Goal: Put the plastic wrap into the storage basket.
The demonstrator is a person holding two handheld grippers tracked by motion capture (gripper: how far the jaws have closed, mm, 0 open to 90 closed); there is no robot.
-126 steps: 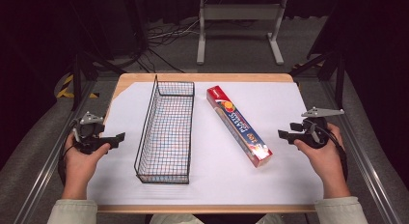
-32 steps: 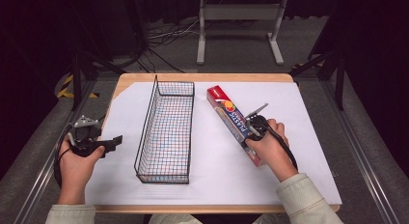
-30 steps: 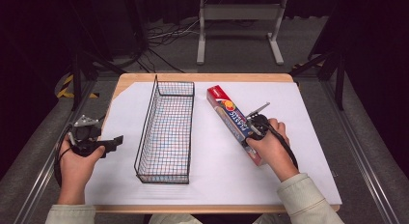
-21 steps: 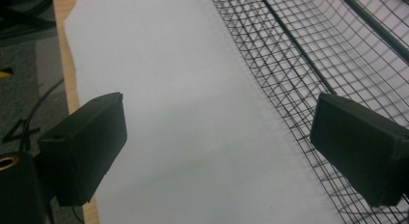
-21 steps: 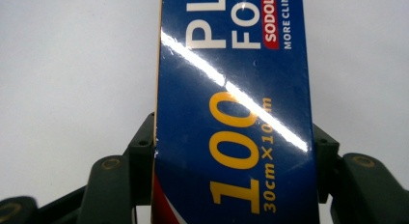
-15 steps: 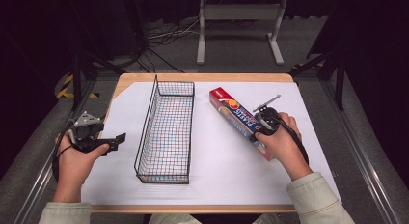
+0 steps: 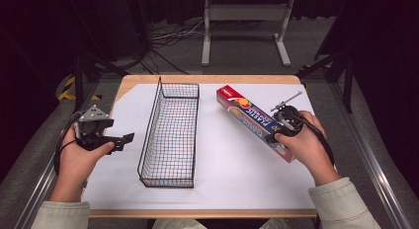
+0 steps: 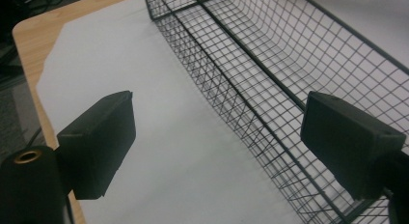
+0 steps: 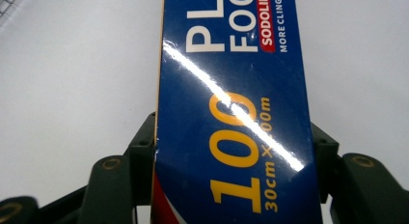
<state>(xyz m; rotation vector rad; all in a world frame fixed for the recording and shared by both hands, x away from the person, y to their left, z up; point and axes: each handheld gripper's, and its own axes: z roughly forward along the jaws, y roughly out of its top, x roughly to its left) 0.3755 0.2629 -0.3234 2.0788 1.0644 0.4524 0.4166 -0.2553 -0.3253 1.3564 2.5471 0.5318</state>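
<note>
A long blue and red plastic-wrap box (image 7: 246, 114) lies slantwise on the white sheet, right of a black wire basket (image 7: 148, 135). My right gripper (image 7: 274, 133) is shut on the box's near half, one jaw on each long side. In the right gripper view the blue box (image 9: 231, 113) runs up between the jaws of my right gripper (image 9: 234, 159), which press on its edges. My left gripper (image 7: 126, 139) hovers open just left of the basket. In its own view, the left gripper (image 8: 226, 142) has nothing between its jaws, and the basket (image 8: 289, 55) stands ahead to the right.
A wooden table (image 7: 133, 81) carries the white sheet (image 7: 232, 160). The basket holds nothing. Metal rails (image 7: 375, 170) run along both sides of the table, and a stand and cables (image 7: 244, 21) sit on the floor beyond.
My right gripper has come in from the table's right edge and shut on the box, which has since shifted slightly to the right. The left gripper has hardly moved.
</note>
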